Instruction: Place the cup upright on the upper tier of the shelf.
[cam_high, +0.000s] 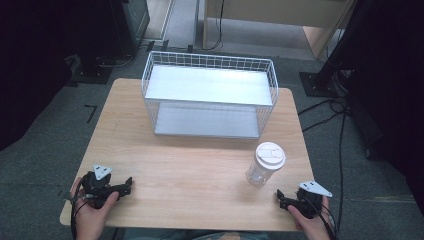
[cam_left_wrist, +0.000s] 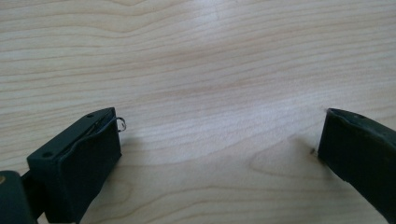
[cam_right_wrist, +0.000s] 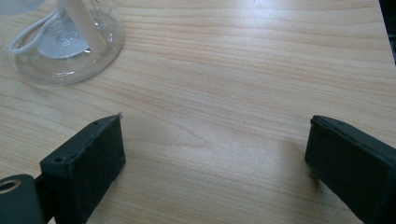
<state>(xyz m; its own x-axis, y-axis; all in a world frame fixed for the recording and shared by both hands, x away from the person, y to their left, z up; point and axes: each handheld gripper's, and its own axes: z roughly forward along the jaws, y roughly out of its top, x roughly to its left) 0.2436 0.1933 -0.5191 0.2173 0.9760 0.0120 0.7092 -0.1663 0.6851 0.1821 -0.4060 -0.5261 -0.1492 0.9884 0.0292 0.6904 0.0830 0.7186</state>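
- The clear plastic cup with a white lid (cam_high: 265, 165) stands upright on the light wooden table (cam_high: 190, 170), right of centre, nearer the person than the white wire basket with two flat shelves (cam_high: 210, 95) at the far edge.
- The right gripper (cam_high: 281, 196) rests at the near right corner, just beside the cup, so it seems the likelier one to reach for it; its jaws are spread wide and hold nothing.
- In the right gripper view the cup's base (cam_right_wrist: 65, 42) sits ahead and left of the jaws, not between them.
- The left gripper (cam_high: 128, 184) lies at the near left, well apart from the cup, jaws likewise wide and empty over bare wood.
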